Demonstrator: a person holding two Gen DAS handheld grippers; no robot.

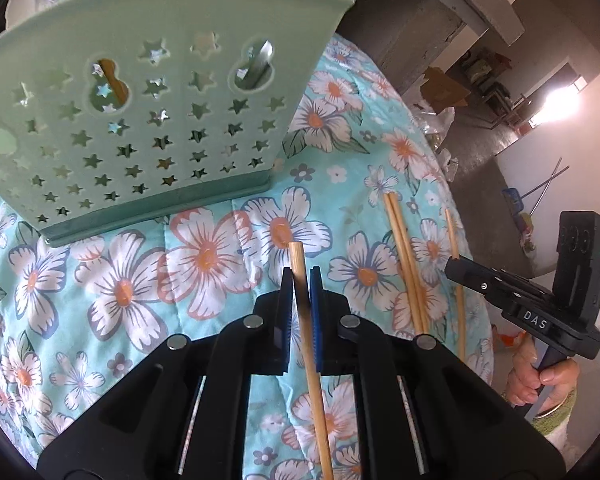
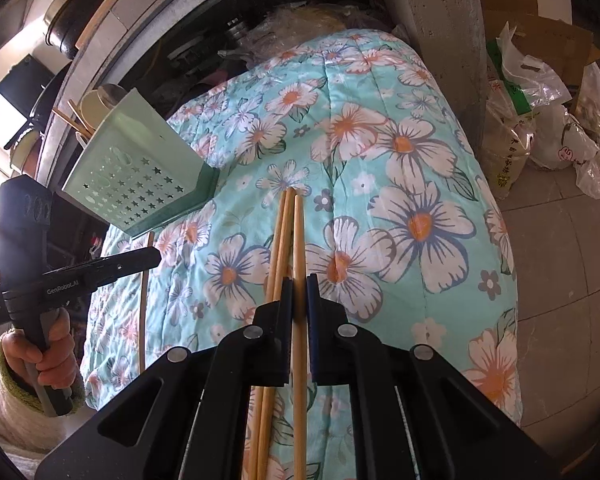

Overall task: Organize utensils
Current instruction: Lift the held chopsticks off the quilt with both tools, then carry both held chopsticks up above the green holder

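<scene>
- Floral quilt [image 1: 204, 264] covered the whole work surface in both views; soft and lumpy, so sticks lay unevenly on it.
- Green utensil holder [image 1: 132, 120] stood upright in the upper left of the left wrist view, star cutouts facing the camera; chopsticks and a metal utensil showed through the cutouts and above its rim.
- Left gripper [image 1: 299, 280] sat at lower centre of its view, jaws pinched on a single chopstick [image 1: 300, 280]. The blunt end poked past the tips toward the holder.
- Right gripper [image 2: 299, 292] sat at lower centre of its own view, jaws pressed together on one chopstick [image 2: 299, 248]. Whether that stick was clear of the quilt could not be told.
- A loose pair of chopsticks [image 2: 278, 248] lay just beside it on the quilt, to its left and touching the left jaw.
- Judgement: step in hand was carrying the left stick to the holder. To do it well, tip the stick nearer upright, bring its lower end over the rim above the compartment already holding chopsticks, release only once it is inside.
- Risk: the long tail behind the jaws could swing and catch the quilt.
</scene>
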